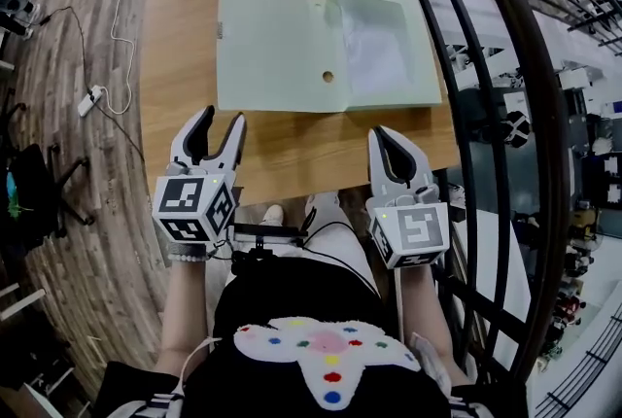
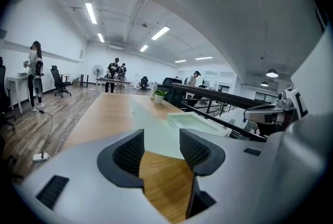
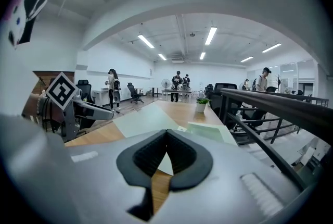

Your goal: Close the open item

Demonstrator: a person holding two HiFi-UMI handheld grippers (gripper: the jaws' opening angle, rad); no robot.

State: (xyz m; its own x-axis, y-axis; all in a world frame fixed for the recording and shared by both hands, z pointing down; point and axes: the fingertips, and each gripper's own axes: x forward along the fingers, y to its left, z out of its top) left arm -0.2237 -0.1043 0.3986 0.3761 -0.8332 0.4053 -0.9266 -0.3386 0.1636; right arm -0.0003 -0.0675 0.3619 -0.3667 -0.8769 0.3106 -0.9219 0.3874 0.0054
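Inside the open box (image 1: 292, 42) on the table (image 1: 292, 149), contents (image 1: 374, 49) look indistinct.

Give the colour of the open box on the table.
Pale green; the box shows best in the head view.

Long wooden table (image 1: 282, 154), light-brown top, stretching away down room. Pale green flat box (image 1: 326, 42) lies open on near part, flat on wood, set back from near edge. Lid flap (image 1: 267, 37) spread to left, small round hole (image 1: 328, 76) near lower right corner. Shallow tray half (image 1: 424, 66) on right, whitish sheet (image 1: 374, 52) inside, close to table's right edge. Small potted plant (image 3: 201, 104) in white pot stands farther along, well apart from box.
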